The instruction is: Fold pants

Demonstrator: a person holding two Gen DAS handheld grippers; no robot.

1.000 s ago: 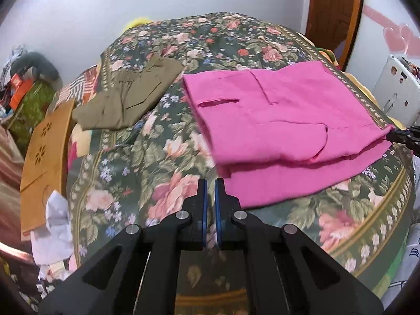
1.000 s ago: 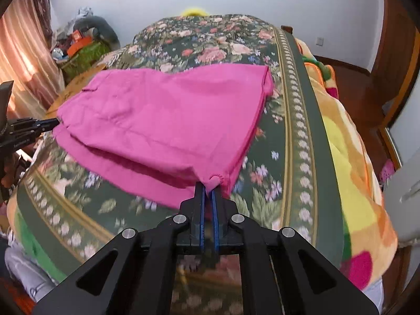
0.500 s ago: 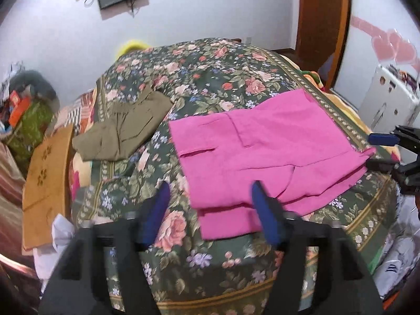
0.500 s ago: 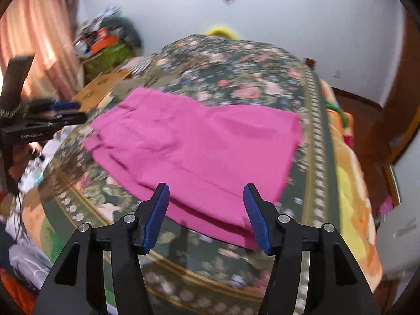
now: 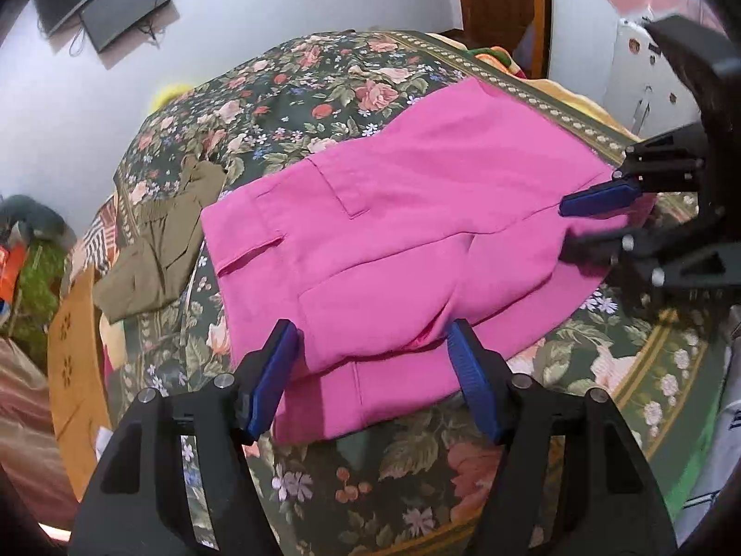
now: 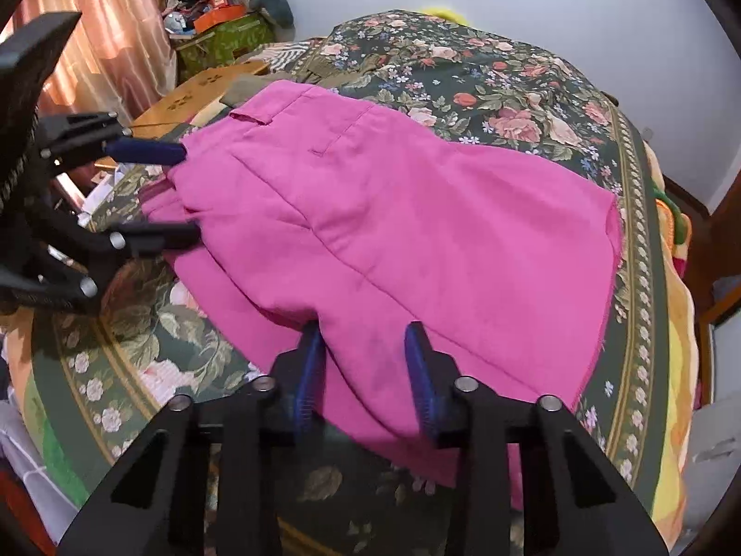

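Apparently one fold is done: pink pants (image 5: 407, 241) lie doubled on the bed (image 5: 370, 477); left claw (image 5: 375, 370) and right claw (image 6: 366, 370) gape empty, further folds remaining.

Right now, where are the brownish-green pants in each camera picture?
Left wrist view: the olive pants lie at middle left, on the bed just left of the pink pants.
Right wrist view: only a strip of the olive pants shows near the top, beyond the pink pants' far edge.
Shared landmark: the wooden board beside the bed, seen at upper left in the right wrist view.
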